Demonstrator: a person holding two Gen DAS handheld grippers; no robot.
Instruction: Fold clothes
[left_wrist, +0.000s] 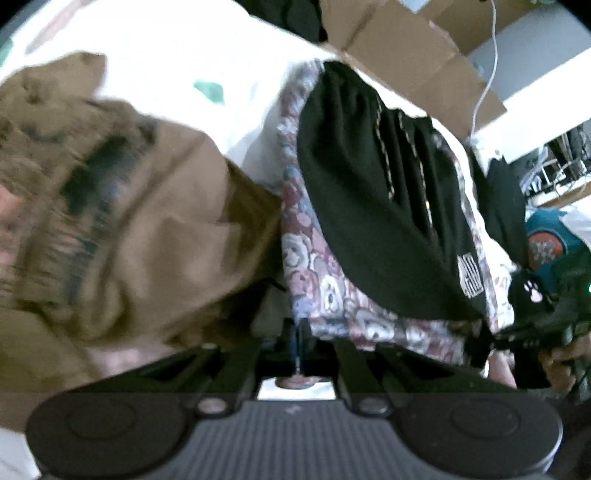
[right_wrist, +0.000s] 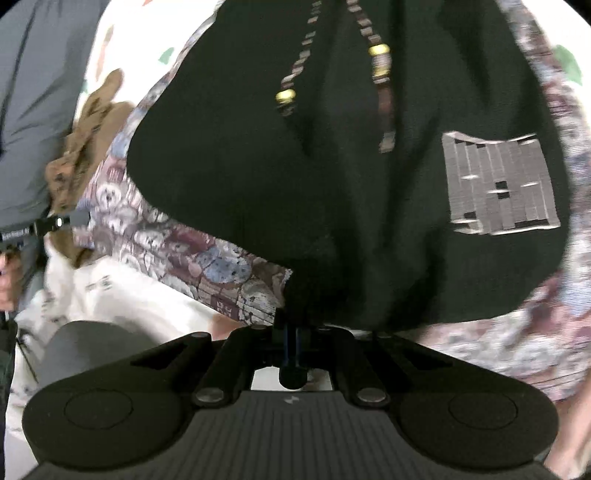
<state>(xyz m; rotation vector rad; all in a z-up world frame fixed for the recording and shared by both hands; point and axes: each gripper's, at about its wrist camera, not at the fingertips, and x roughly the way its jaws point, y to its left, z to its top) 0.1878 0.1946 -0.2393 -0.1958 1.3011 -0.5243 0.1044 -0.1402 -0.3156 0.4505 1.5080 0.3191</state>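
Note:
A bear-print cloth (left_wrist: 317, 266) hangs across the middle of the left wrist view, and a black garment (left_wrist: 373, 206) with drawstrings and a woven patch lies on it. My left gripper (left_wrist: 300, 328) is shut on the bear-print cloth's edge, right beside a crumpled brown garment (left_wrist: 147, 236). In the right wrist view the black garment (right_wrist: 332, 184) fills the frame over the bear-print cloth (right_wrist: 177, 243). My right gripper (right_wrist: 291, 323) is shut on the black garment's lower edge. Each gripper shows in the other's view: the right gripper (left_wrist: 517, 332) and the left gripper (right_wrist: 74, 221).
A white sheet (left_wrist: 166, 55) with green prints lies underneath. A cardboard box (left_wrist: 406, 48) and a white cable (left_wrist: 487, 74) are at the back right, and a teal item (left_wrist: 550, 236) with an orange patch is at the right edge. Grey fabric (right_wrist: 33, 110) sits at the left.

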